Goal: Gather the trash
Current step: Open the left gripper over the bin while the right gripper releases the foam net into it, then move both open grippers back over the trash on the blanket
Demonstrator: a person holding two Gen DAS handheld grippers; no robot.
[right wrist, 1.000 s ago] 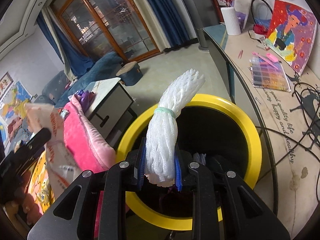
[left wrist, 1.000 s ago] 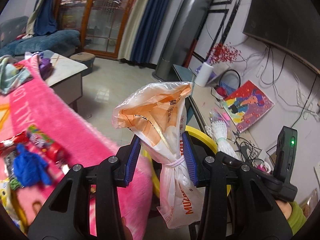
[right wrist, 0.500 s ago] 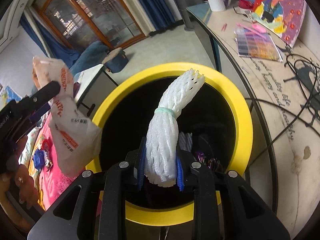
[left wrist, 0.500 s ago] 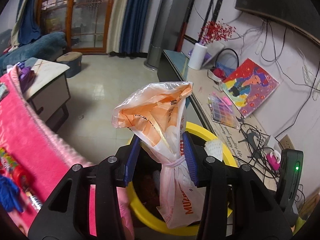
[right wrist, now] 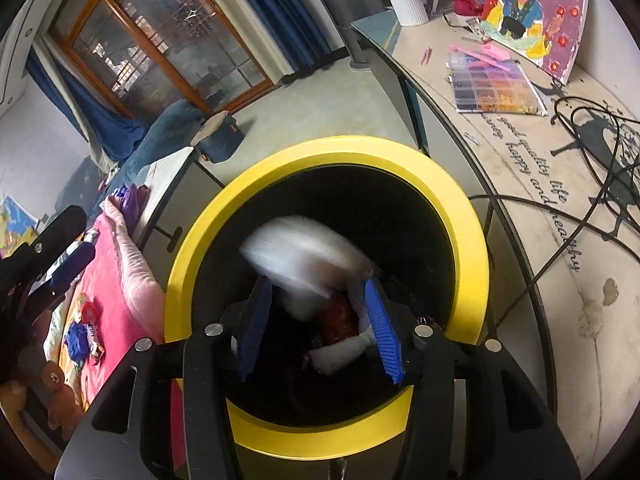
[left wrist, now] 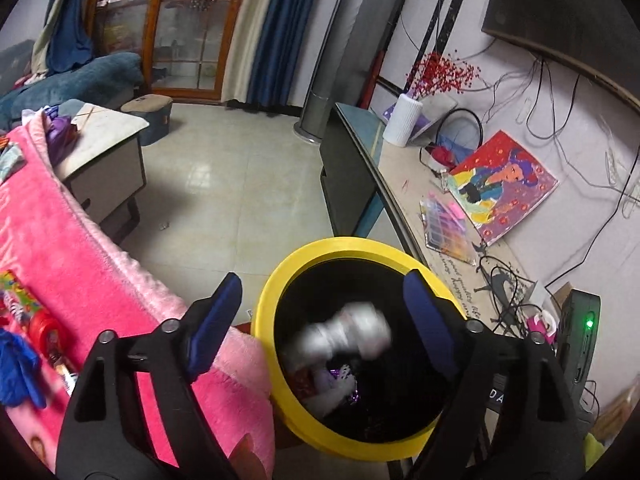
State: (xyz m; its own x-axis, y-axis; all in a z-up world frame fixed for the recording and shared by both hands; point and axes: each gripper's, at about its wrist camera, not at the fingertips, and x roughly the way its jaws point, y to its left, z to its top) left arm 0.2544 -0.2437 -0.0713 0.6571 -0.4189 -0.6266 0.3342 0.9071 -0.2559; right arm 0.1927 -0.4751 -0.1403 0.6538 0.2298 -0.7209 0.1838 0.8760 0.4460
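Here, both grippers hang spread over the yellow-rimmed bin [left wrist: 276, 300], gripping nothing.

Left gripper [left wrist: 320, 320] and right gripper [right wrist: 316, 320] stand wide open; a blurred white bundle [right wrist: 300, 252] is inside the bin's mouth, above other trash in the dark interior. The bin stands between a pink blanket [left wrist: 80, 248] and a long pale counter [right wrist: 540, 208] bearing cables, a bead box [right wrist: 492, 84], a painting [left wrist: 504, 184] and a white vase [left wrist: 402, 118]. Beyond lie a tiled floor [left wrist: 224, 184], blue curtains and wood-framed glass doors.
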